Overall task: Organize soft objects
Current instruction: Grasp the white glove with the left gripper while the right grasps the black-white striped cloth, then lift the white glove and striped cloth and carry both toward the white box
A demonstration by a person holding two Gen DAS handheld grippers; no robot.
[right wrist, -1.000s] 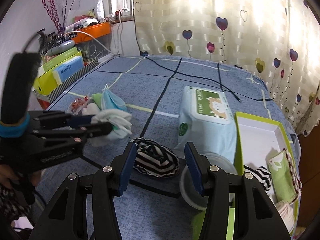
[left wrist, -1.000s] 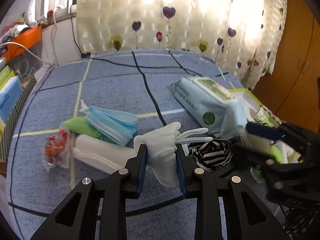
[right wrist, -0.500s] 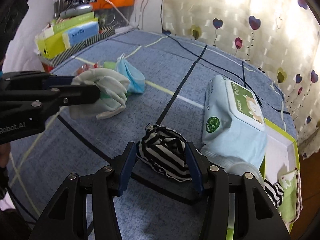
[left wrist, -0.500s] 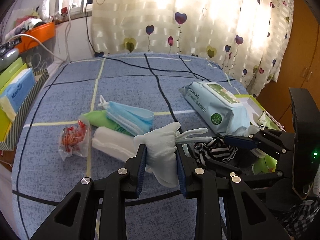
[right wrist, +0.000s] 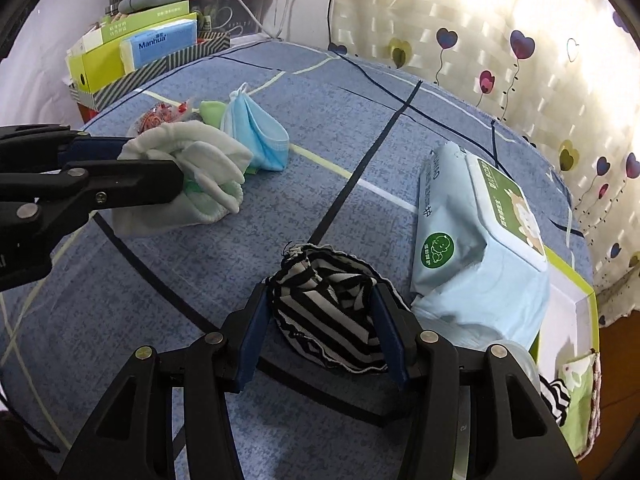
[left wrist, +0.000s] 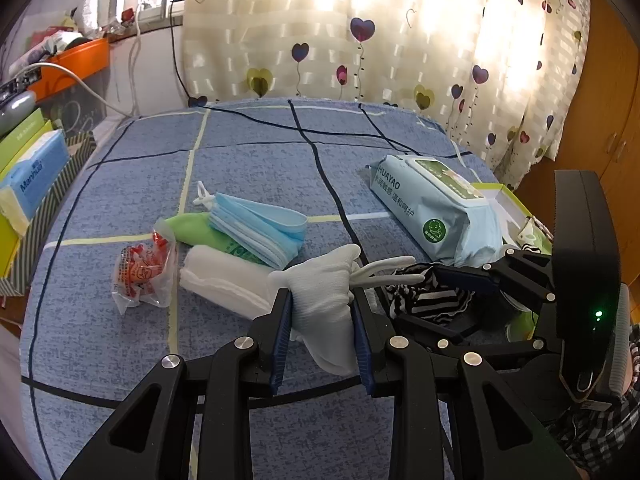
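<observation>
Striped cloth [right wrist: 328, 312] bunched directly between fingers of right gripper [right wrist: 324, 332], on the bedspread [right wrist: 360, 128] at near centre; long axis roughly across the jaws. Jaws about half open, blue pads flanking the cloth on both sides; firm pinch or mere contact: cannot tell. Green tray [right wrist: 576, 312] just right of it, behind the wipes pack [right wrist: 480, 236], already holding a striped piece and a green pouch. Right gripper clearly nearer to tray.

Left gripper [left wrist: 322, 320] clamped on white glove [left wrist: 324, 292], held off the surface, left of the cloth. Glove fingers pointing right, toward right gripper [left wrist: 460, 280]. Masks [left wrist: 260, 228], white roll [left wrist: 224, 280], red packet [left wrist: 140, 272] lying far left, untouched.
</observation>
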